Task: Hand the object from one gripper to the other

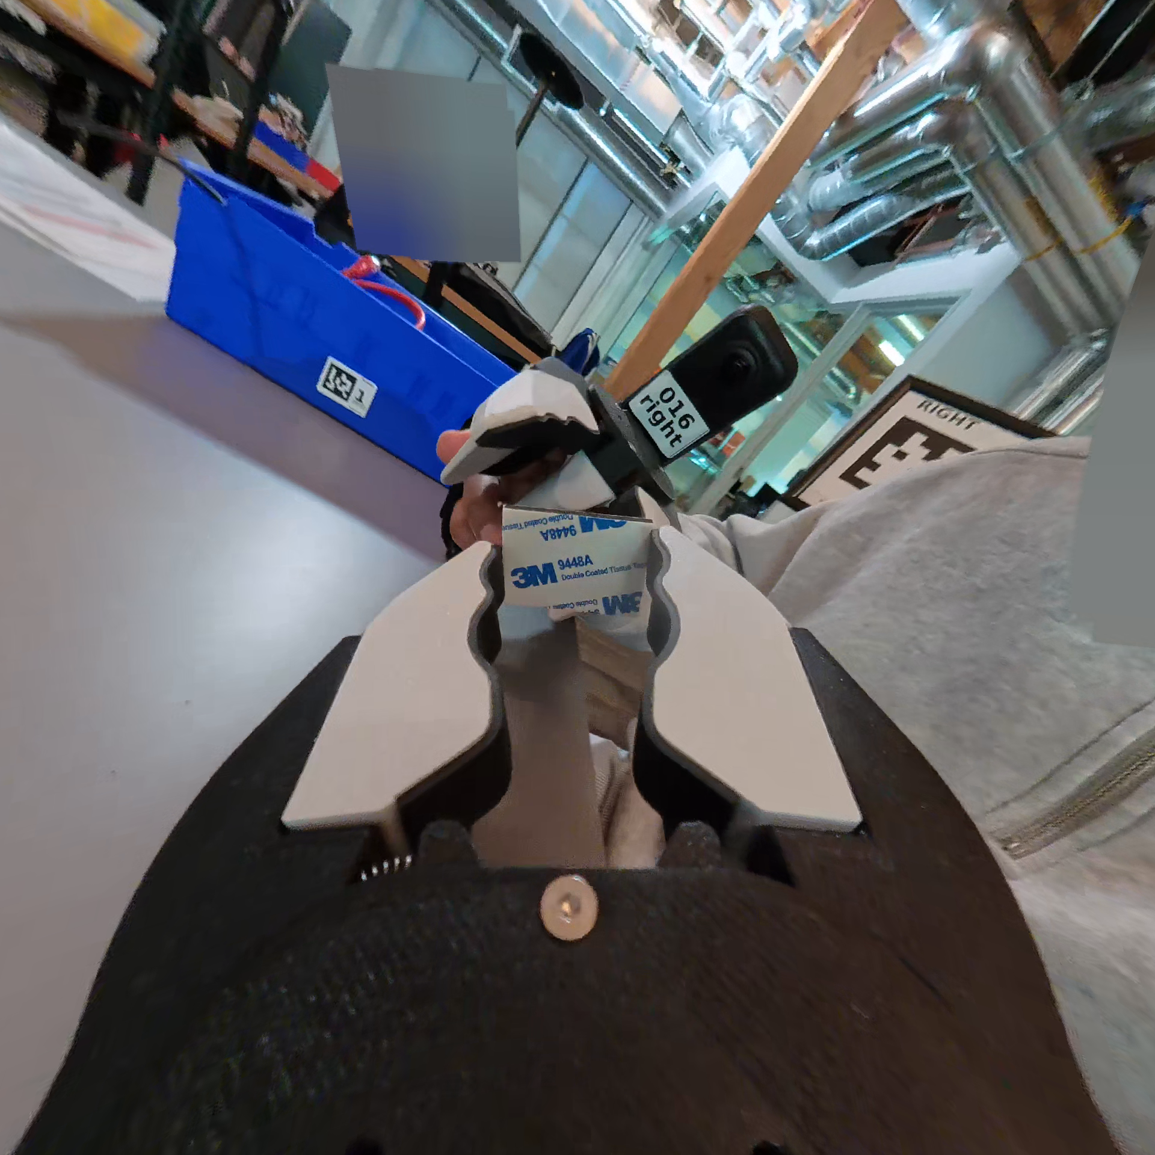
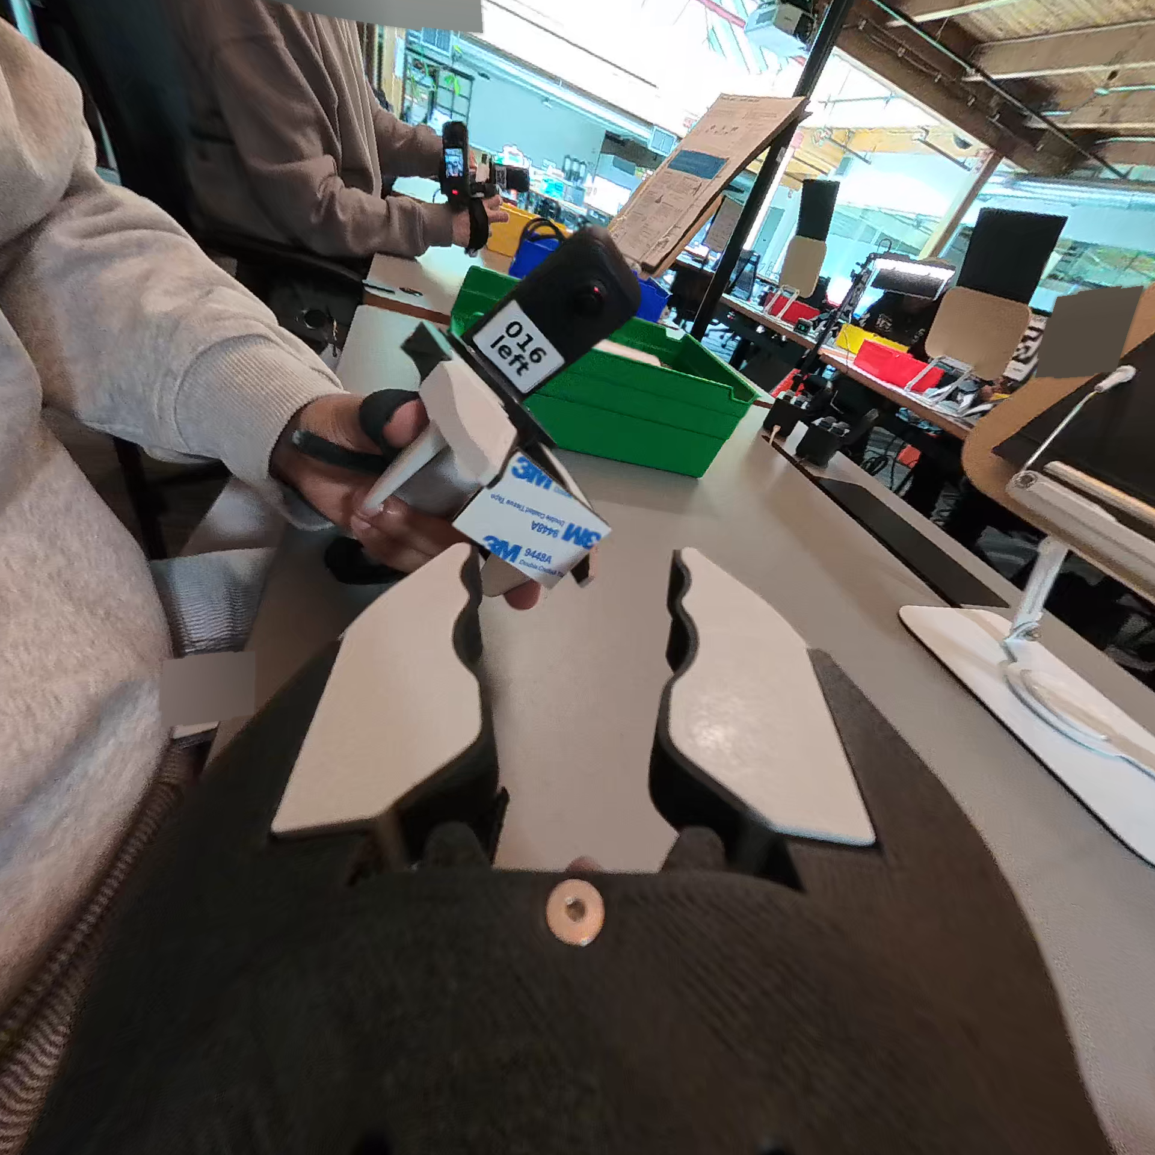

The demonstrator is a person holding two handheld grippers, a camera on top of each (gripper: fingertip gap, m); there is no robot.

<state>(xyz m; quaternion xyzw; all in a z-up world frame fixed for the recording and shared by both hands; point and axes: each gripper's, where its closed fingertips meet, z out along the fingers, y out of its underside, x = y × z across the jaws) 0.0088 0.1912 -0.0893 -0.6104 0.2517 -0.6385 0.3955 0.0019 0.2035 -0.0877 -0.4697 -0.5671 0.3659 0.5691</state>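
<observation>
left hand-held gripper (image 1: 572, 565): clamped on the white pad (image 1: 575, 565) at its fingertips, held above the table (image 1: 156, 594) | right hand-held gripper (image 2: 572, 584): fingers apart, nothing between them, pad (image 2: 531, 531) seen just beyond its left fingertip | blue bin (image 1: 300, 312) and green bin (image 2: 625, 400) set on the table

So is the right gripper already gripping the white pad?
No, the right gripper is open and empty; the white pad sits in the left gripper.
</observation>
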